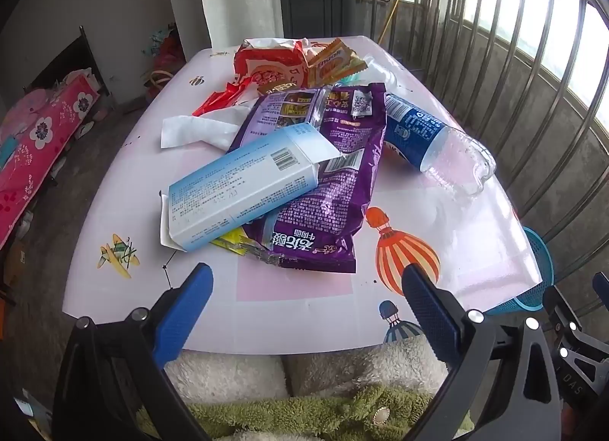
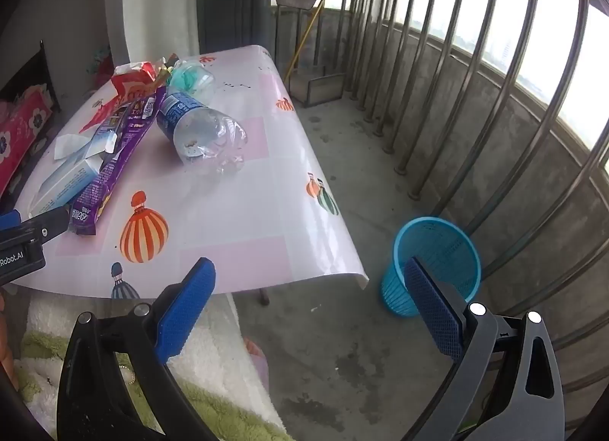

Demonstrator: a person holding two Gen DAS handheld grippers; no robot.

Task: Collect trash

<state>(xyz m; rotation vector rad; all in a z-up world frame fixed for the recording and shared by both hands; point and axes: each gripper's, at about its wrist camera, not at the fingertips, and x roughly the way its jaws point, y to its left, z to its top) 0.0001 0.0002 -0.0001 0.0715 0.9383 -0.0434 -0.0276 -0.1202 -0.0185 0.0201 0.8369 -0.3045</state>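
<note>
Both the left gripper (image 1: pixel 306 287) and right gripper (image 2: pixel 310 281) are hanging wide and empty over the near edge of the balloon-printed worktop (image 1: pixel 297 311). Trash is lying piled mid-worktop: pale box (image 1: pixel 243 184), purple bag (image 1: pixel 323 190), plastic bottle (image 1: pixel 437 140), red wrappers (image 1: pixel 270 66). Only the right wrist view is showing inside the blue mesh bin (image 2: pixel 434 262) standing on the concrete floor by the railing (image 2: pixel 456 72); it is showing mesh and nothing in it.

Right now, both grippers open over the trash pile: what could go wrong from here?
1. The plastic bottle lies on its side near the table edge; a nudge could roll it off.
2. The light blue carton rests on the purple snack bag; pulling the bag may drag it.
3. The blue bin sits on the floor beside the table, so drops could miss.
</note>
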